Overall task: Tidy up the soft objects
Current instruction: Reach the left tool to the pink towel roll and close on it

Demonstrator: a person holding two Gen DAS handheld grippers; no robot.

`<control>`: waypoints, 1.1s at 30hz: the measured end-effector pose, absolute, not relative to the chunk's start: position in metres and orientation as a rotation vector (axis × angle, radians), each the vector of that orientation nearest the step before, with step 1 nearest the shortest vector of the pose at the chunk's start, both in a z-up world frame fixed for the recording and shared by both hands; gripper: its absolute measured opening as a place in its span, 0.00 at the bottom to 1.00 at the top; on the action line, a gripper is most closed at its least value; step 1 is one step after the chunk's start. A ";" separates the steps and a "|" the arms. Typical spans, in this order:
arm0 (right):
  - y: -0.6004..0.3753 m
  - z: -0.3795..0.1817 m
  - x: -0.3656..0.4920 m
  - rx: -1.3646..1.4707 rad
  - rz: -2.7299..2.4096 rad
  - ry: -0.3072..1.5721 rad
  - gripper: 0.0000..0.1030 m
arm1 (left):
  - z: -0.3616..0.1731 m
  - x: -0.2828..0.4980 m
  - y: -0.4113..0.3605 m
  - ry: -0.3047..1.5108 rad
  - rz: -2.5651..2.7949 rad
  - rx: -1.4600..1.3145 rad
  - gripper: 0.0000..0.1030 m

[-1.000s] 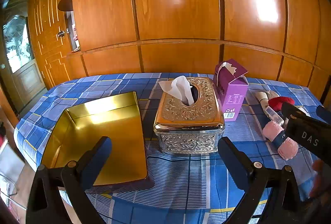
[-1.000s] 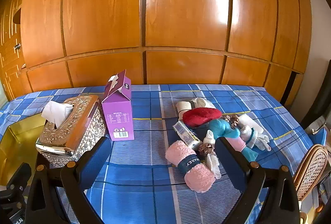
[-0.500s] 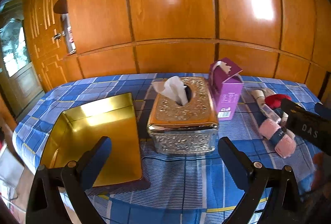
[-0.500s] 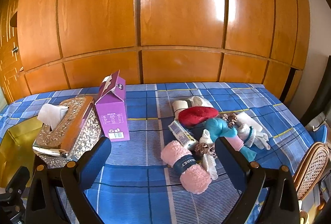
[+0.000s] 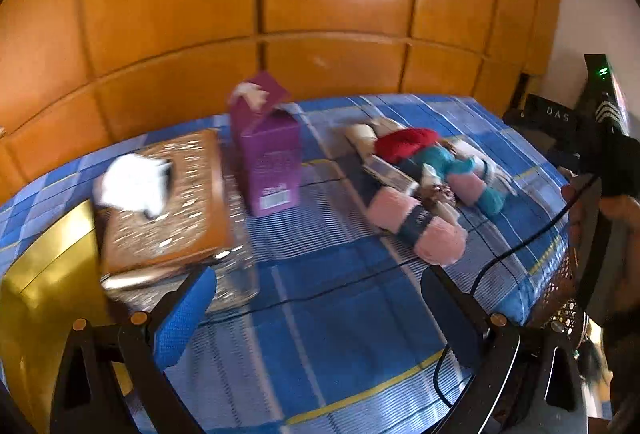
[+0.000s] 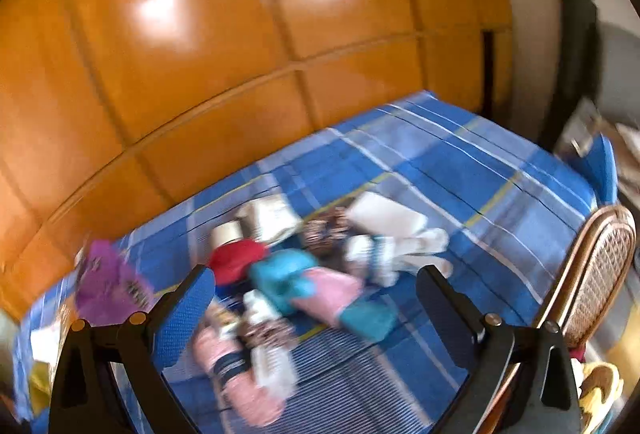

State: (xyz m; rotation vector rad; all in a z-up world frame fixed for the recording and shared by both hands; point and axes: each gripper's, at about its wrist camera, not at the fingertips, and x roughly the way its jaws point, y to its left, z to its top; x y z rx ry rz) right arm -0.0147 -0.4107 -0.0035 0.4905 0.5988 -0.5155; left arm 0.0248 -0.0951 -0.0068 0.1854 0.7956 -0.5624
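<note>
A pile of soft things lies on the blue plaid tablecloth: a pink yarn skein [image 5: 416,226] with a dark band, a red piece [image 5: 406,143], a teal and pink sock [image 5: 452,167] and white socks [image 6: 396,242]. The pink skein [image 6: 236,374], the red piece [image 6: 234,260] and the teal sock [image 6: 284,274] also show in the blurred right wrist view. My left gripper [image 5: 316,314] is open and empty, short of the pile. My right gripper [image 6: 312,310] is open and empty, just before the pile.
A gold tray [image 5: 44,298] lies at the left. An ornate tissue box [image 5: 168,209] and a purple carton [image 5: 266,149] stand beside it. A wicker chair [image 6: 592,274] stands at the table's right edge. Wood panelling runs behind.
Both grippers have swung to the right toward the pile of soft things. The right gripper has also moved closer to the pile. Both stay open.
</note>
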 end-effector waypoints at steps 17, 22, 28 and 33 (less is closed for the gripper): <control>-0.433 -0.031 -0.018 0.627 -0.432 0.588 0.99 | -0.071 0.104 -0.218 1.139 -0.692 0.057 0.77; -0.431 -0.029 -0.016 0.608 -0.421 0.589 0.98 | -0.097 0.121 -0.236 1.212 -0.648 0.021 0.71; -0.426 -0.031 -0.008 0.571 -0.399 0.646 0.77 | -0.099 0.113 -0.220 1.201 -0.716 -0.011 0.46; -0.412 -0.044 0.021 0.508 -0.300 0.837 0.67 | -0.090 0.094 -0.185 1.166 -0.758 0.023 0.45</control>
